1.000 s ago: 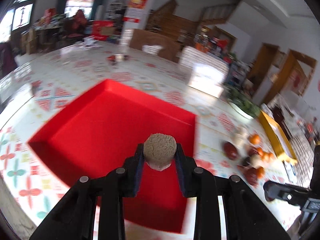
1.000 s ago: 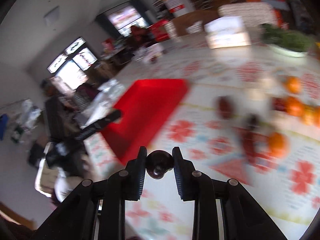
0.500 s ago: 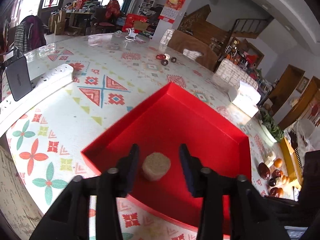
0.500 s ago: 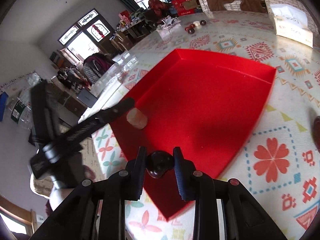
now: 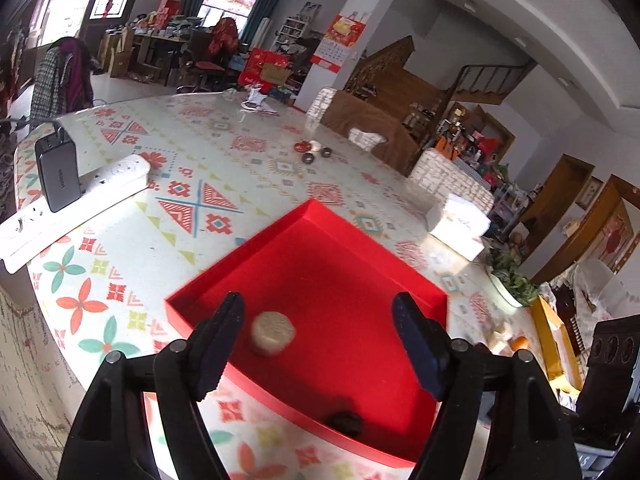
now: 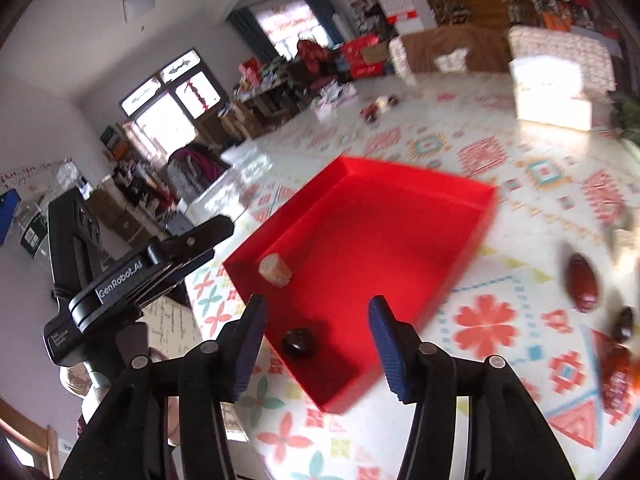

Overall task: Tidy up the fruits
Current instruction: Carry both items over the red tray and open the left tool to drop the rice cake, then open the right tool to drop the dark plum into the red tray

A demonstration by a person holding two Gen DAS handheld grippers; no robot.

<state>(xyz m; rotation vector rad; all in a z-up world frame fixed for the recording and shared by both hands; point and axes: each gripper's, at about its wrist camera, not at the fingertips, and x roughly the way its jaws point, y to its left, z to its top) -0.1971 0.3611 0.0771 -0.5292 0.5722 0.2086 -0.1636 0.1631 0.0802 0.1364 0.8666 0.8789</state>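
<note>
Both the left claw (image 5: 318, 334) and the right claw (image 6: 316, 338) gape wide and empty over the red tray (image 6: 486, 204), where a pale round piece (image 5: 273, 334) and a small dark fruit (image 6: 299, 343) lie, probably light, firm and roll-prone, best pinched across the middle.

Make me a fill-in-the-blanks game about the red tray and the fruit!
1. The tray is coloured ____.
2. The number of items lying inside the tray is ____.
3. Both the left gripper and the right gripper have their jaws ____.
4. The dark fruit lies ____ the tray.

Missing words: red; two; open; inside
</note>
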